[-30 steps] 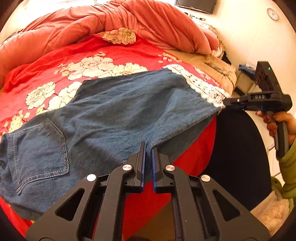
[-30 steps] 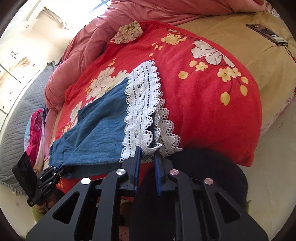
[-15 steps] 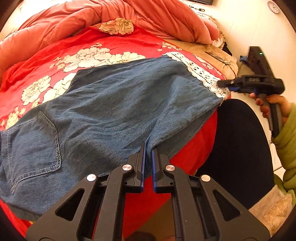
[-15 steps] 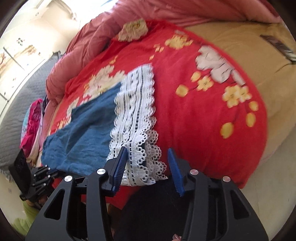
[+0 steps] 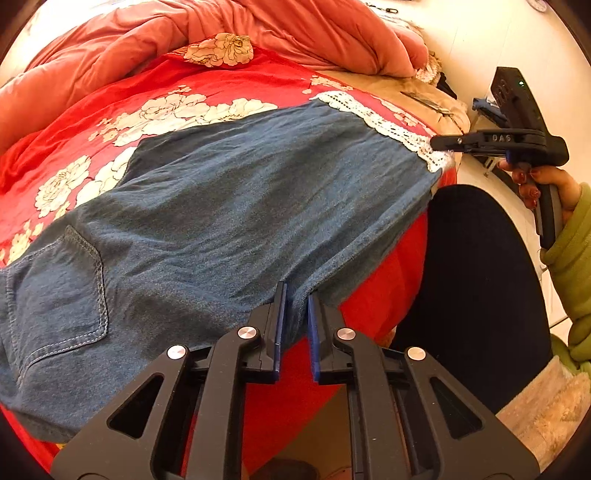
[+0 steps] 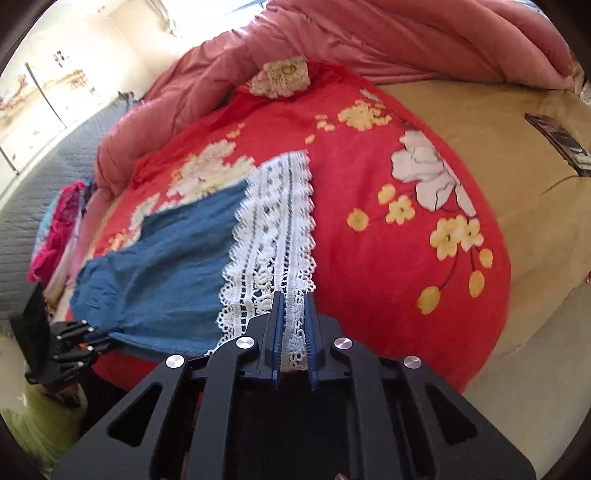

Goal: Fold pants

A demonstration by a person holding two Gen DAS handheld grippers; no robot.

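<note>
Denim pants (image 5: 229, 206) lie spread flat across a red floral bedspread (image 5: 110, 122), waist & back pocket at one end, white lace hem (image 6: 280, 236) at the bed's near edge. Left gripper (image 5: 295, 295) is clamped narrow on the pants' near edge, w/ denim pinched between its blue pads. Right gripper (image 6: 294, 299) is clamped on the lace hem; pink duvet (image 5: 258, 33) bunched behind

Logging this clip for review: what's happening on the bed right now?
A person is folding denim pants spread on a red floral bedspread. The left gripper is shut on the near denim edge, and the right gripper is shut on the white lace hem at the leg end. The pants still lie flat, no fold made yet.
</note>
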